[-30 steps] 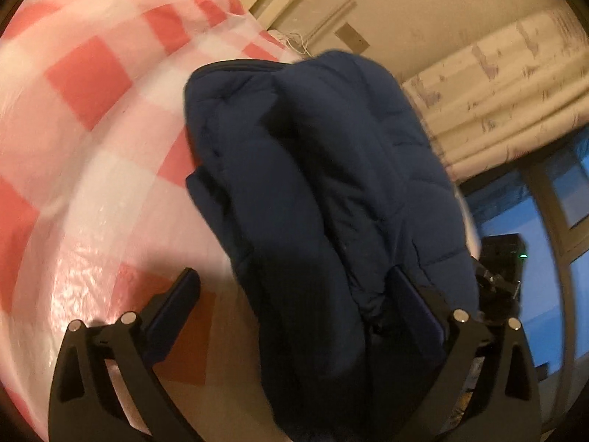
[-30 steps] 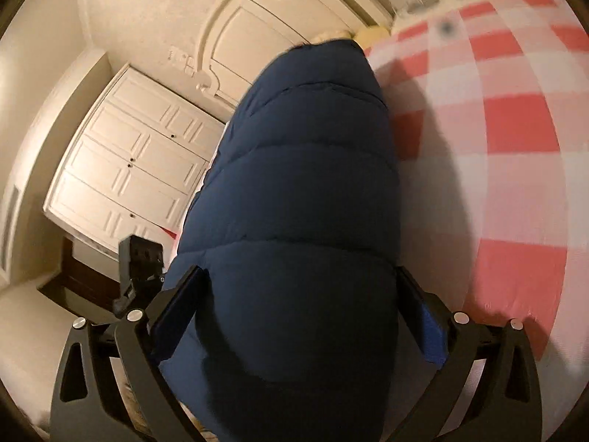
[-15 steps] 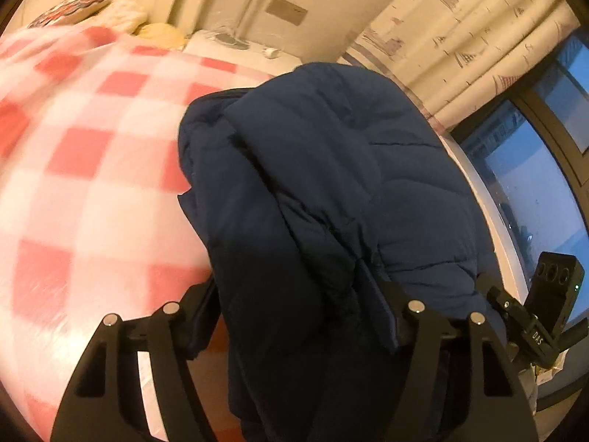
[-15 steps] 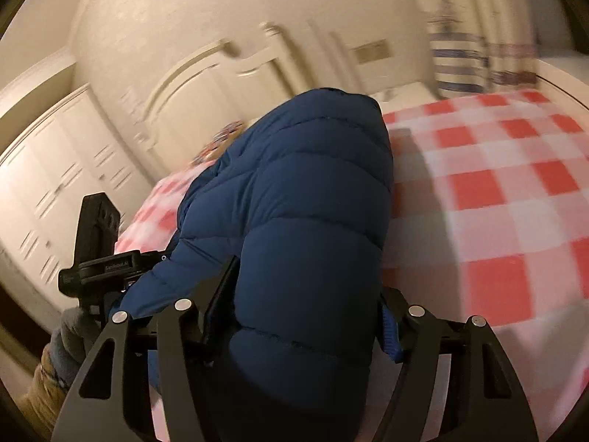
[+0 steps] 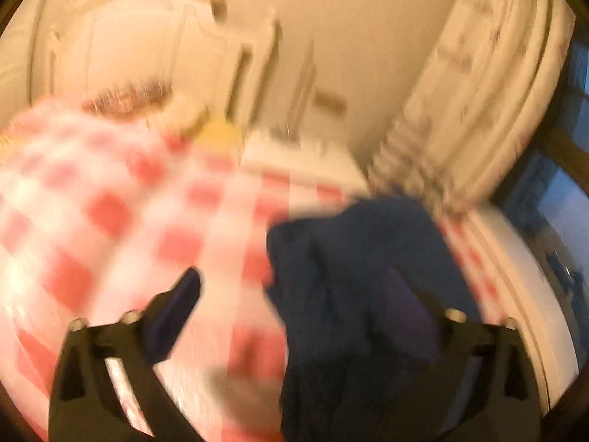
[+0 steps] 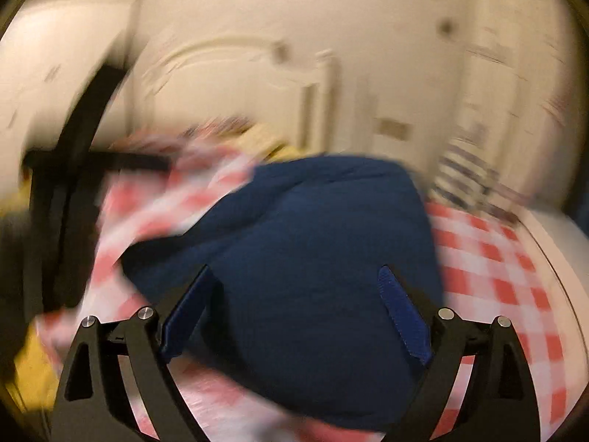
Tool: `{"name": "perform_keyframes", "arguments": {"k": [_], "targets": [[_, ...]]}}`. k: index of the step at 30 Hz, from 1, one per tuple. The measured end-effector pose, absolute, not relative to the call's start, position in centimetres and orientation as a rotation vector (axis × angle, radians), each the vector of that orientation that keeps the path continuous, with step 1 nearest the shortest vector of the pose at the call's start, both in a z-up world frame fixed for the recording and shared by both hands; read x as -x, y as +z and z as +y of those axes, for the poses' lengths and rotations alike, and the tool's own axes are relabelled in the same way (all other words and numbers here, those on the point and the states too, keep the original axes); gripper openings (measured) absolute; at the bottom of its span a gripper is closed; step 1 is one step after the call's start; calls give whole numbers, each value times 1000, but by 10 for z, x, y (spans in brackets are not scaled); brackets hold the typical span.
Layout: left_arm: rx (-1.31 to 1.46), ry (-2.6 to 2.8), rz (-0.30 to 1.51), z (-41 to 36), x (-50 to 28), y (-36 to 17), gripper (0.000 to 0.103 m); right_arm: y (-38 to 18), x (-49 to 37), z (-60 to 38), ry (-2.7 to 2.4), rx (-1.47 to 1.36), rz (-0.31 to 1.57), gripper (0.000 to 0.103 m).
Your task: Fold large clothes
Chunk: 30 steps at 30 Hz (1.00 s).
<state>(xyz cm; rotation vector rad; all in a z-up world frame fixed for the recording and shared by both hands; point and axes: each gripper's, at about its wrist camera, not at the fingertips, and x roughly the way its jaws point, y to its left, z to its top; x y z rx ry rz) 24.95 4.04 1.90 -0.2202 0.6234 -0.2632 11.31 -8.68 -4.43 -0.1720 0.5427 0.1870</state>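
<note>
A dark blue puffer jacket lies bunched on a red-and-white checked bedspread. Both views are blurred by motion. In the right wrist view the jacket fills the space between the fingers of my right gripper, whose jaws stand wide apart and do not pinch it. In the left wrist view the jacket lies to the right, under and behind the right finger of my left gripper. The left gripper's jaws stand wide apart over the bedspread and hold nothing.
A cream headboard and wall stand at the far side of the bed, with pillows in front. Curtains and a dark window are to the right. The left gripper's dark frame shows at the left.
Both grippers have opened and let go of the jacket, which now rests on the bed. Both cameras have swung to face the headboard and are still moving fast.
</note>
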Motion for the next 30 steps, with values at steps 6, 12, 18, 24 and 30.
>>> {"name": "perform_keyframes", "arguments": {"k": [6,12,18,24,30], "targets": [[40,-353,757,-34,-317,32,101,-93,-105,-21,176,499,565,85],[-79,-355,838,-98,-369,-2,101,-95,-103,-26,200,487,573,85],[110,-359,937,-77,-417,-57,101,-93,-103,-30,261,484,584,85],[325,-349,892,-32,-416,-73,101,-35,-103,-96,560,242,564,84],[272,-317,885,-38,-413,-71,101,13,-229,-205,359,112,537,50]]}}
